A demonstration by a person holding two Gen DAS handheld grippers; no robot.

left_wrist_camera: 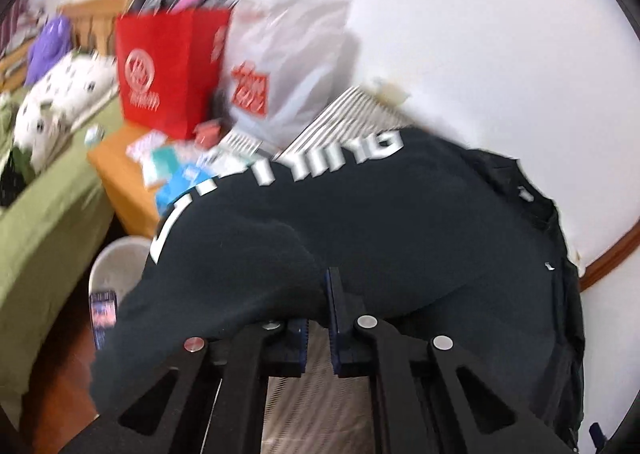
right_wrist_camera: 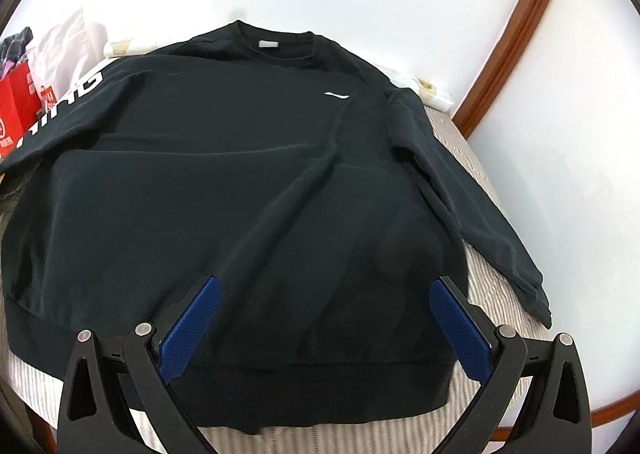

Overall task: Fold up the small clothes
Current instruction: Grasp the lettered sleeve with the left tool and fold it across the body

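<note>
While gripping a fold of sleeve, left gripper [left_wrist_camera: 318, 318] clenched on the black sweatshirt [right_wrist_camera: 240, 182], cloth bunched over and between its blue pads. Right gripper [right_wrist_camera: 324, 330] released, jaws spread wide, hovering over the hem near the lower right corner, touching nothing that can be made out.

Sweatshirt laid face up on a striped worktop [right_wrist_camera: 472, 414], collar far, hem near. Lettered sleeve [left_wrist_camera: 288, 170] raised at the wearer's right side; plain sleeve [right_wrist_camera: 472, 198] lying flat along the opposite edge.

Step judged: first sleeve fold, lettered sleeve lifted for carrying inward across the chest. Next move likely needs that sleeve drawn over the torso and laid flat without dragging the body cloth; right gripper well placed for pinning the hem or taking the plain sleeve afterwards.

Hard to make out: left view heavily motion-blurred, lettering only partly legible, exact pinch point buried under the cloth. Cuff of lettered sleeve not seen. Worktop edges cut off in both views. Clutter beyond, blurred: red bag [left_wrist_camera: 168, 70], white plastic bag [left_wrist_camera: 288, 66], orange side table [left_wrist_camera: 120, 174], green bed [left_wrist_camera: 44, 206].
</note>
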